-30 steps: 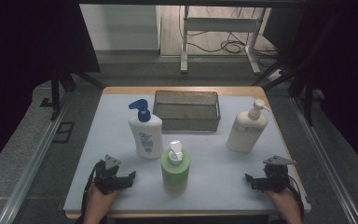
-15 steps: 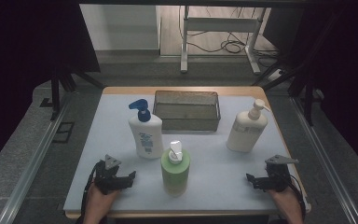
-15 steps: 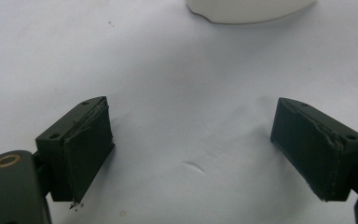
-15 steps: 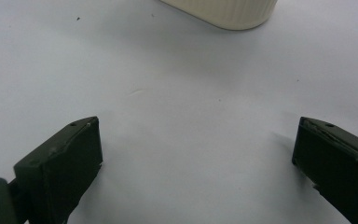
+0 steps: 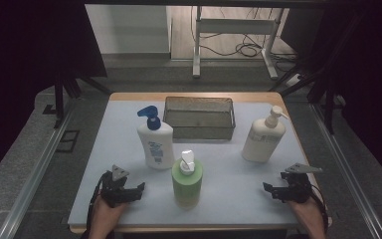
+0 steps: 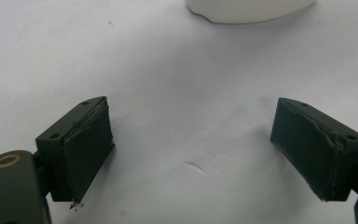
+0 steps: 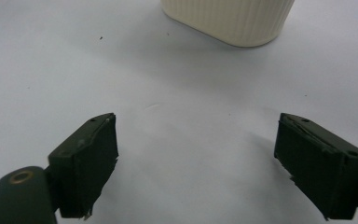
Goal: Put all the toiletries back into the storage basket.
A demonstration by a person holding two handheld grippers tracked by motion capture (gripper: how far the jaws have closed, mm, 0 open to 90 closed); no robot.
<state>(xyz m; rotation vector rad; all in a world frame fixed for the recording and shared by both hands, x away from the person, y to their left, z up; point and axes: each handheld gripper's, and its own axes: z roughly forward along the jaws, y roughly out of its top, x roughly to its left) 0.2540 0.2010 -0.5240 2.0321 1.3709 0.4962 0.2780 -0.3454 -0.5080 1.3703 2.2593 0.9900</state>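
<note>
While both grippers rest low on the pale mat (image 5: 129, 124), high view: left gripper (image 5: 135, 190) at 7 o'clock, right gripper (image 5: 271, 189) at 5, jaws parted, nothing held. Green pump bottle (image 5: 187, 180) between them, wire basket (image 5: 199, 117) at 12; dark room, cabled floor beyond.
Left gripper view: white bottle base (image 6: 249, 10) at 12, possibly the blue-pump one.
Right gripper view: jaws just narrowing slightly; cream ribbed bottle (image 7: 228, 18) ahead. Approach squarely, grip its body low.

A white table mat (image 5: 104, 149) is seen with a dark wire mesh basket (image 5: 199, 118) at its far middle. A white pump bottle with a blue pump (image 5: 154, 140) stands left of it, a cream pump bottle (image 5: 263, 136) right, a green pump bottle (image 5: 187, 180) nearer. Both grippers — left gripper (image 5: 135, 191), right gripper (image 5: 271, 189) — are held low at the near edge, jaws apart, the right's just closing slightly, nothing between.
</note>
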